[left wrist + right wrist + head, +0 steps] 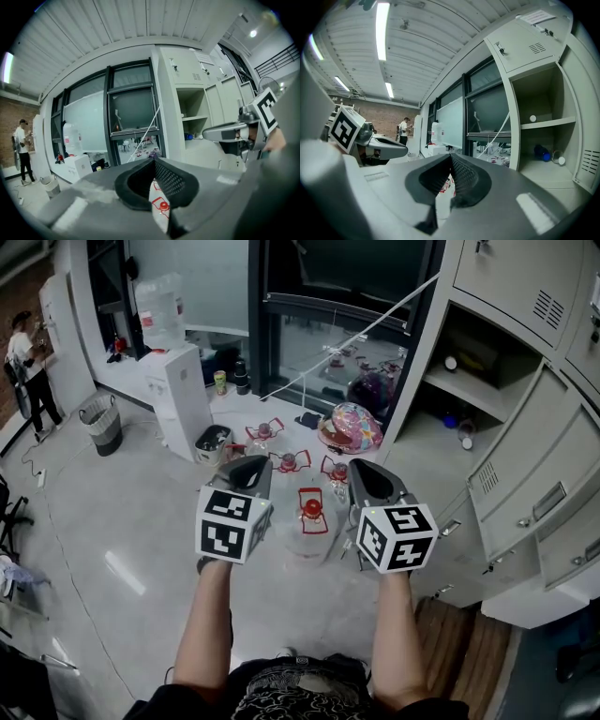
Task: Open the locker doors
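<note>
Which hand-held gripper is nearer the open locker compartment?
Right. The right hand-held gripper is below-left of the open locker compartment in the head view; the left hand-held gripper is farther left, beside the right one.

Staff locker area in an industrial-style workplace: grey metal lockers [525, 474] line one wall, one compartment [469, 371] standing open beside dark-framed glazing [319, 324]. A white water dispenser [178, 395] carries its bottle [159, 310], with spare red-capped water jugs [309, 517] on the pale floor [112, 549] and a wastebasket [101, 423] nearby. Strip lights [382, 28] run along a ribbed ceiling [426, 56], and a brick wall [384, 117] closes the far end.
</note>
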`<act>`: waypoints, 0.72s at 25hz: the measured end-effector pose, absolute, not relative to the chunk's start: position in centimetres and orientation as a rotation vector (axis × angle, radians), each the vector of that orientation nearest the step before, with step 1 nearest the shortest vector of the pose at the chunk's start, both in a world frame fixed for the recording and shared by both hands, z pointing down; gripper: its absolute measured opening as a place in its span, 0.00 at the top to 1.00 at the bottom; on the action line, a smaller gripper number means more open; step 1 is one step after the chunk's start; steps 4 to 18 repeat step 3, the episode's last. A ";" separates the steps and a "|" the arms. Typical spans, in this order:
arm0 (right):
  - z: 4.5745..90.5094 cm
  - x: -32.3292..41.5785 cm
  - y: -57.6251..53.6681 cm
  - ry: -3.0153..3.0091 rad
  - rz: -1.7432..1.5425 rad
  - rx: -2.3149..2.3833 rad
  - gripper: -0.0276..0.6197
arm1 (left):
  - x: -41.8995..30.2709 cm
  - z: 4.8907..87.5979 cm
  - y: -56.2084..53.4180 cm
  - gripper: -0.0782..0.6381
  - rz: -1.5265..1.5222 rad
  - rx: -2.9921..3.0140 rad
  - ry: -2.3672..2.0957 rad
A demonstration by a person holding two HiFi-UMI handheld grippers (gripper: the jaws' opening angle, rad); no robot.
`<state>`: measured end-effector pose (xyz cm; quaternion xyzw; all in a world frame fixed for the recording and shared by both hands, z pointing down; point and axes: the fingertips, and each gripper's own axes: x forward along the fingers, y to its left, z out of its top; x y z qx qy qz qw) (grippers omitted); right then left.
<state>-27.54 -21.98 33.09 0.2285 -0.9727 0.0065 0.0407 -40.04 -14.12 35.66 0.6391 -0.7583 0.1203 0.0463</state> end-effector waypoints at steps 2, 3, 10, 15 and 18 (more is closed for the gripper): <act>33.1 -27.7 -21.8 -2.981 0.021 0.697 0.95 | -40.0 35.8 -14.0 0.89 0.375 1.951 -2.309; 33.2 -27.8 -21.8 -2.981 0.022 0.695 0.95 | -40.0 35.8 -14.0 0.89 0.379 1.951 -2.306; 33.2 -27.8 -21.8 -2.981 0.022 0.695 0.95 | -40.0 35.8 -14.0 0.89 0.379 1.951 -2.306; 33.2 -27.8 -21.8 -2.981 0.022 0.695 0.95 | -40.0 35.8 -14.0 0.89 0.379 1.951 -2.306; 33.2 -27.8 -21.8 -2.981 0.022 0.695 0.95 | -40.0 35.8 -14.0 0.89 0.379 1.951 -2.306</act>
